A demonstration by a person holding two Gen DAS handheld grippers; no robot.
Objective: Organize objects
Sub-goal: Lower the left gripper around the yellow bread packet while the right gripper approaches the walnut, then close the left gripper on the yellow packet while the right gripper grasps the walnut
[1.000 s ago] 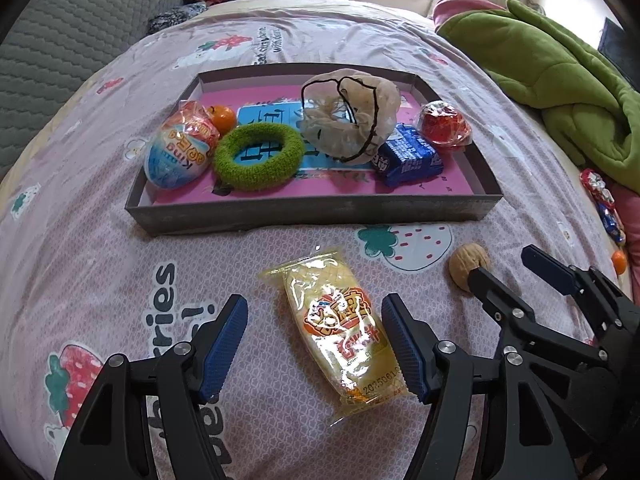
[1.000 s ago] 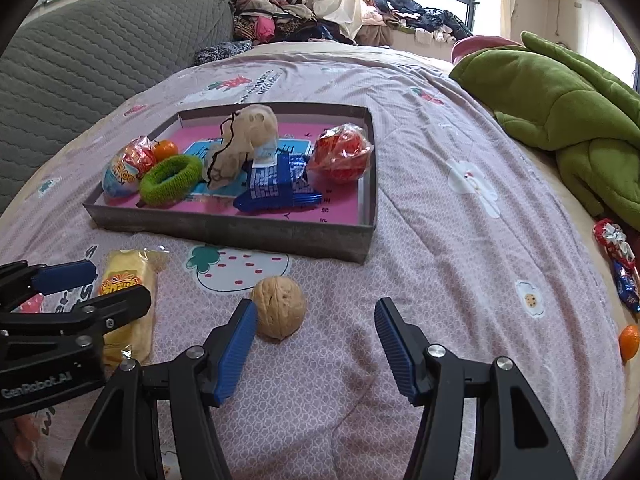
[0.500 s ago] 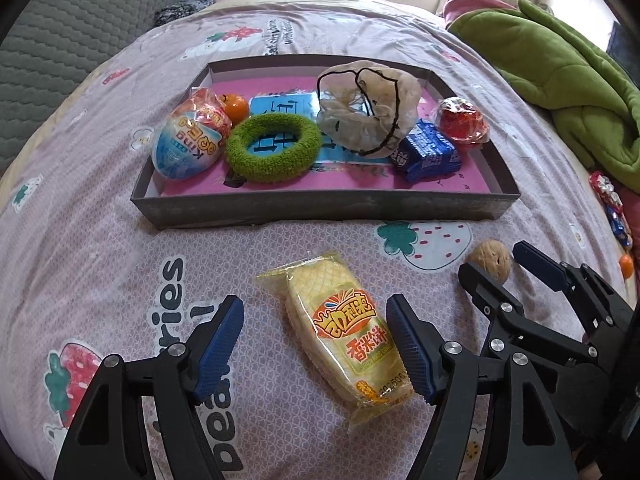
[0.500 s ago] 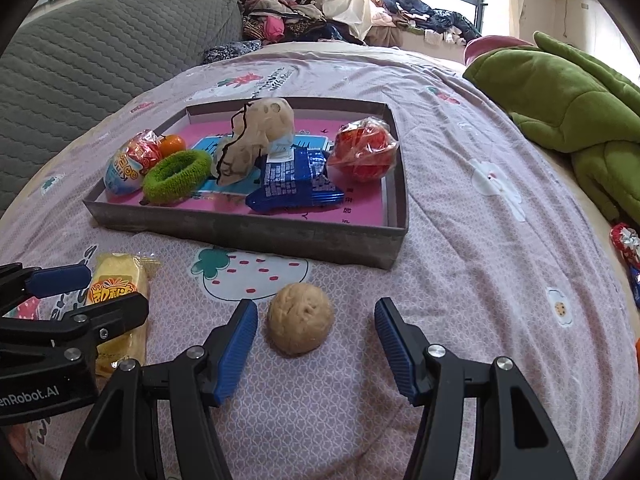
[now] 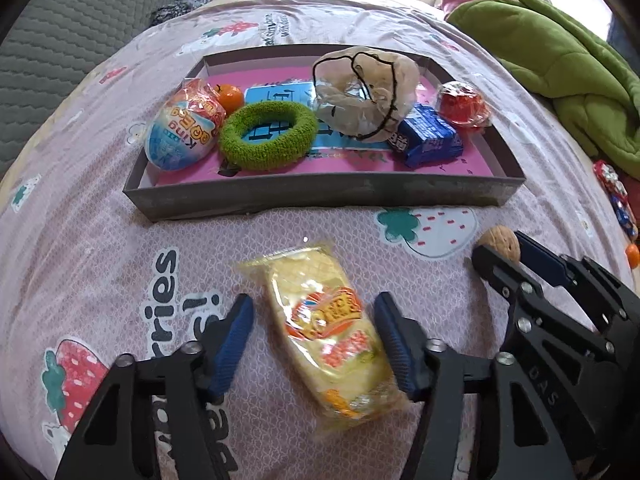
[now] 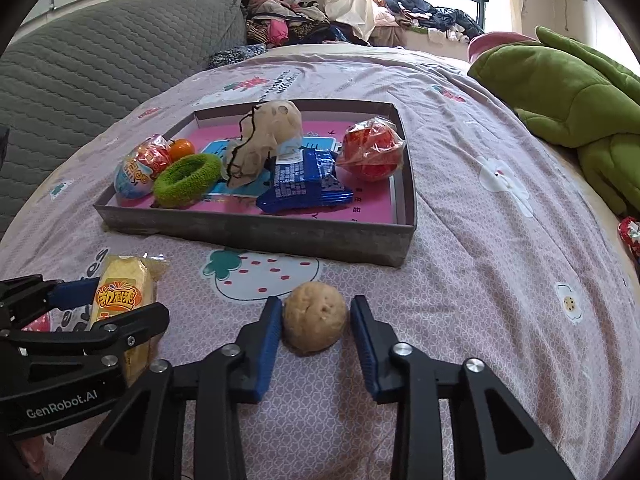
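1. The bedspread (image 6: pixel 460 184) carries a shallow grey tray (image 6: pixel 256 236) that already holds a toy egg, a green ring (image 5: pixel 267 136), a blue packet and other bits.
2. The left gripper (image 5: pixel 314 340) has closed in from wider a second ago; its jaws now flank the yellow wafer packet (image 5: pixel 326 332) near the tray's front edge, the right pad about touching. The packet looks blurred.
3. The right gripper (image 6: pixel 316 328) has narrowed around the walnut (image 6: pixel 315 318), pads just beside it. Both pickups look imminent; whether either pad has contact, I cannot tell.
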